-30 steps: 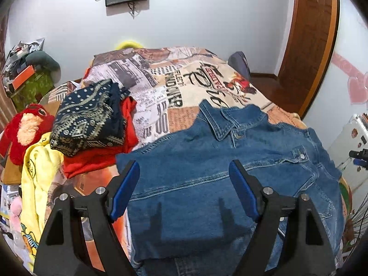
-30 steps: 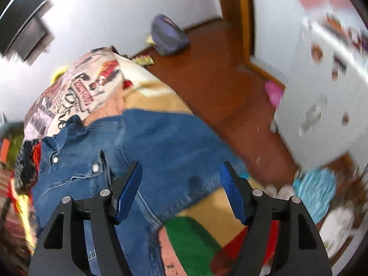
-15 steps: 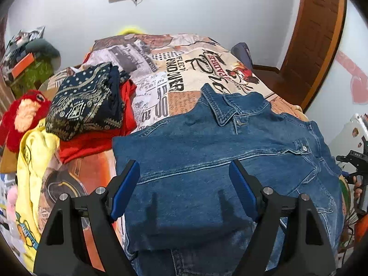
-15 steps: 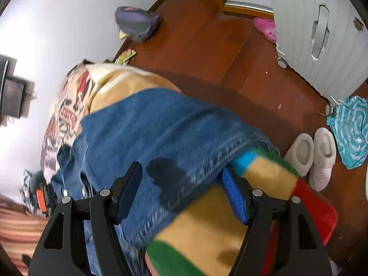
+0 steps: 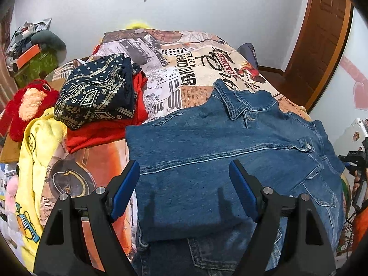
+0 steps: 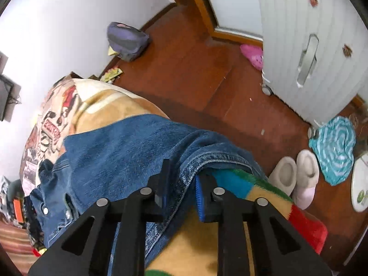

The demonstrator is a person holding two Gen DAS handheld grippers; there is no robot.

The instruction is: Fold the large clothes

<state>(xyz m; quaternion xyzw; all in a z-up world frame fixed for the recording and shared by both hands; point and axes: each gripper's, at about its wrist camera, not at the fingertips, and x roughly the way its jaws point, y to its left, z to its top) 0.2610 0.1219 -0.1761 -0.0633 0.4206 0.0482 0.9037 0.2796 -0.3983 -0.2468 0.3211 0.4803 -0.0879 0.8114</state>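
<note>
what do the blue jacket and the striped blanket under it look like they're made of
The jacket looks like mid-blue denim: a faded wash, paler stitched seams and metal snap buttons. The right gripper is shut on its edge. The striped blanket looks like plush fleece, its nap fuzzy and matte at the red end; the exact fibre cannot be told.

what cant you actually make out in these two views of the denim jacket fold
- Denim jacket bottom hem: left wrist view, cut off by the lower edge and the left claw.
- How much fabric the right claw pinches: right wrist view, its fingers cover the sleeve edge.
- Clothes pile: right wrist view, squeezed small at the left edge.
</note>
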